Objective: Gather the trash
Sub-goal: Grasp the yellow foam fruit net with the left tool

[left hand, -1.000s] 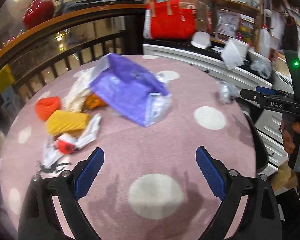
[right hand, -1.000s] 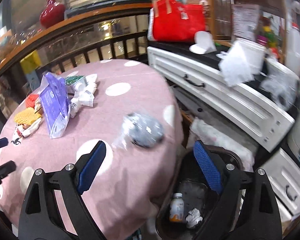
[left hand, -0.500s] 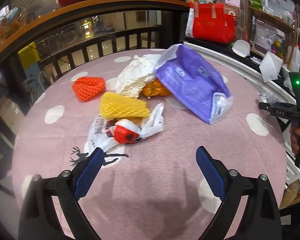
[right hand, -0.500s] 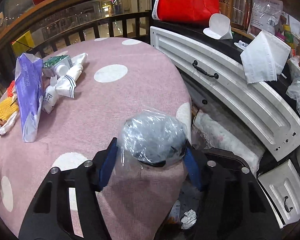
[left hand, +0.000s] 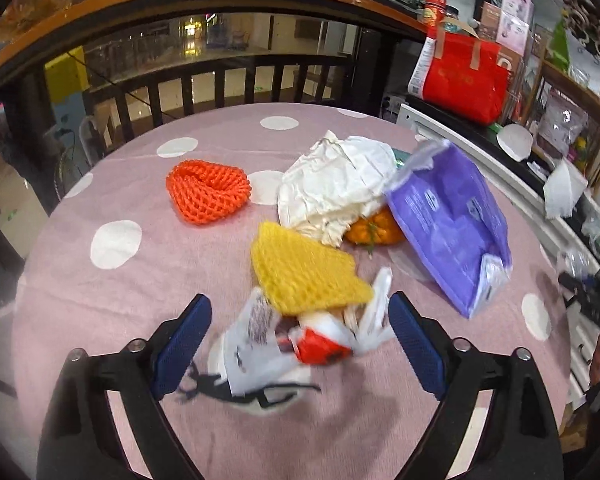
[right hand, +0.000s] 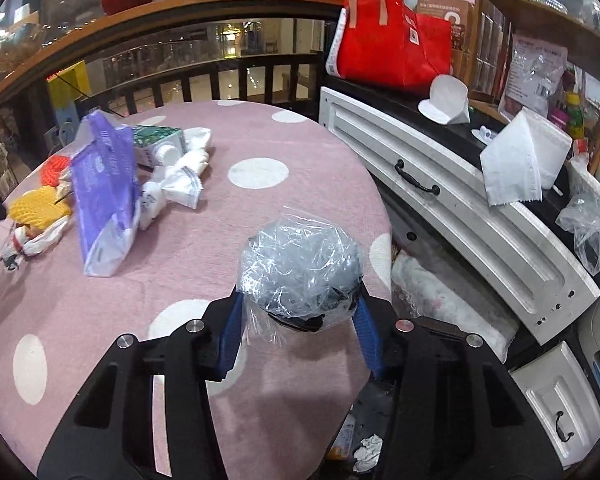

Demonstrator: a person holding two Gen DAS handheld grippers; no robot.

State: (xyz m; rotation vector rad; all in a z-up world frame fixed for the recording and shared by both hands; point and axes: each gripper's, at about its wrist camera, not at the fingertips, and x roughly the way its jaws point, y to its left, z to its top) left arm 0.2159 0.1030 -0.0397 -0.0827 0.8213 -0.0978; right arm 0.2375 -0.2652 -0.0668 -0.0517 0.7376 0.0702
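My right gripper (right hand: 300, 320) is shut on a crumpled clear plastic bag (right hand: 298, 272) over the pink table's right edge. A dark trash bin (right hand: 364, 440) with scraps sits below it. My left gripper (left hand: 298, 344) is open around a white plastic bag with a red piece (left hand: 296, 344). Past it lie a yellow foam net (left hand: 304, 276), an orange foam net (left hand: 208, 192), crumpled white paper (left hand: 332, 192), an orange fruit (left hand: 374, 230) and a purple bag (left hand: 448, 224).
The round pink polka-dot table (left hand: 120, 280) has a wooden railing (left hand: 220, 72) behind it. A white cabinet (right hand: 460, 216) stands at right with a red bag (right hand: 392, 52) and white paper on top. A green carton (right hand: 156, 140) lies behind the purple bag.
My left gripper moved forward and left until the white bag sits between its open fingers. My right gripper closed on the clear plastic bag and lifted it slightly.
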